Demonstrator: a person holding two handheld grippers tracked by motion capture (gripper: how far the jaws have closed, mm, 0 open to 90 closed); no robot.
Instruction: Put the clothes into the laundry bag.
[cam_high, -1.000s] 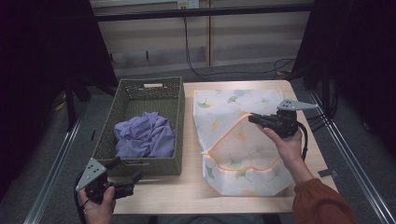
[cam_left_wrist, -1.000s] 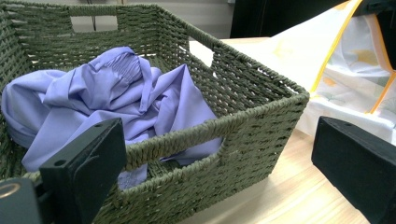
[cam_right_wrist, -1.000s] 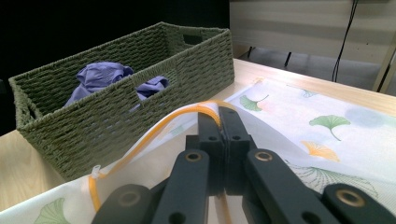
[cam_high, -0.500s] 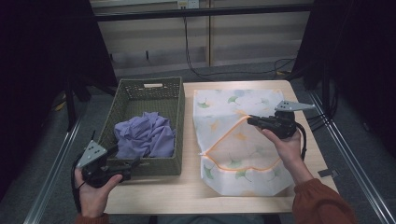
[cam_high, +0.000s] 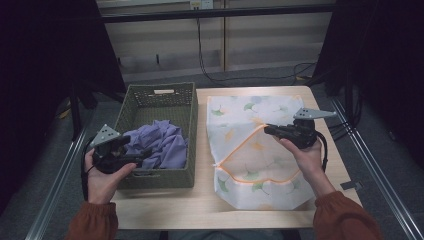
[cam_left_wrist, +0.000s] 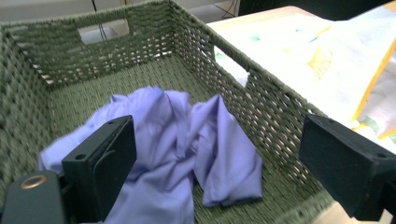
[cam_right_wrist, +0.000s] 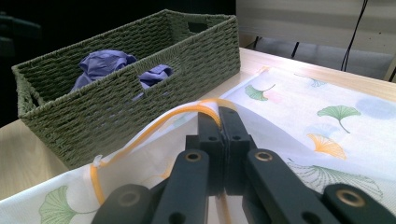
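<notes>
Left gripper (cam_high: 131, 159) hovers over the basket (cam_high: 150, 179) at eight o'clock, fingers apart, just narrowing; right gripper (cam_high: 269, 130) levelly clamps the bag (cam_high: 260, 165) rim.

On your bench (cam_high: 200, 207) the basket (cam_high: 181, 102) stands left and the laundry bag (cam_high: 260, 175) lies flat just beside it on the right; the garment (cam_high: 160, 142) sits in the basket's near half; your left gripper (cam_high: 142, 160) hangs over the basket's near-left corner; your right gripper (cam_high: 267, 130) rests above the bag.

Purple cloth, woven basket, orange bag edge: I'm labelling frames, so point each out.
purple cloth (cam_left_wrist: 187, 135), left gripper view, middle fold.
woven basket (cam_high: 156, 93), high view, far wall.
orange bag edge (cam_right_wrist: 154, 126), right gripper view, raised curve beside the basket.
</notes>
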